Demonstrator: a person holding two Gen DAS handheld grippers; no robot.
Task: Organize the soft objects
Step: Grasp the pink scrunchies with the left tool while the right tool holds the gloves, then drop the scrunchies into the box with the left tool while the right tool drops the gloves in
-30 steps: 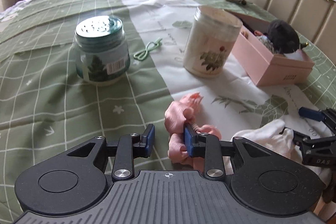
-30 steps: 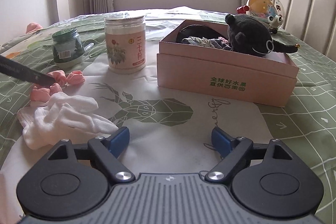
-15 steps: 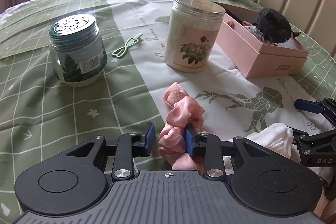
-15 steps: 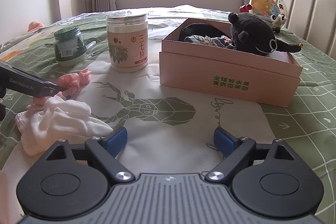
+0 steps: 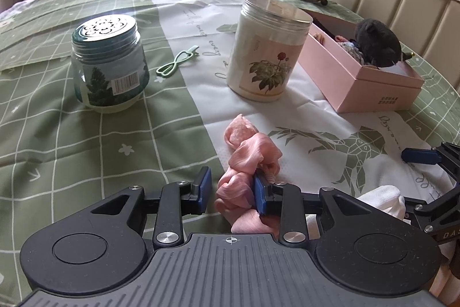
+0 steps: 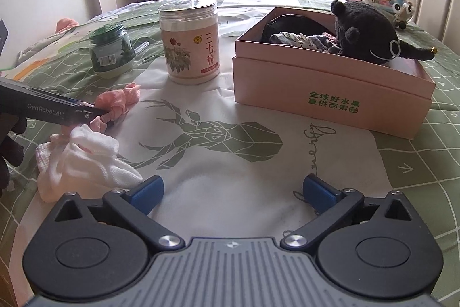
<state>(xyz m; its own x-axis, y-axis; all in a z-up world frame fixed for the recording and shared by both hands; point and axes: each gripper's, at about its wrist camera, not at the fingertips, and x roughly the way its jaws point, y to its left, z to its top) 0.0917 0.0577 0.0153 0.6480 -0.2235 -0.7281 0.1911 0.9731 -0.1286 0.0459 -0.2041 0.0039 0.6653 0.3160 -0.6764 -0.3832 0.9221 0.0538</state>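
Closing on the pink scrunchie [image 5: 249, 163], the left gripper [image 5: 231, 193] has its fingers partly spread: the right-hand pad presses the fabric, while a narrow gap shows between the left-hand pad and the cloth, so the pinch looks unfinished. The scrunchie lies at lower centre of the left wrist frame, on the tabletop [image 5: 86, 140], just beside the white cloth [image 5: 382, 196] at lower right. To do this step well, the fingers should probably squeeze fully around the thick middle of the ruffles rather than a loose fold, then lift straight up so the white cloth is not dragged along; soft fabric tends to slip from a shallow bite. The pink box [image 5: 359, 82], at the right of that frame, already holds a black plush toy [image 5: 376, 42] and seems the likely destination.

The right wrist view shows what the left cannot: the right gripper [image 6: 233, 189] with fingers spread wide and holding nothing, low over bare tabletop, and the box's interior with dark and patterned fabrics beside the plush. It shows the scrunchie [image 6: 115, 102] at centre left, from the side. Only the left view shows the gap at the pad and the green hair clip [image 5: 176, 64] between the green jar [image 5: 109, 65] and the white jar [image 5: 267, 51].
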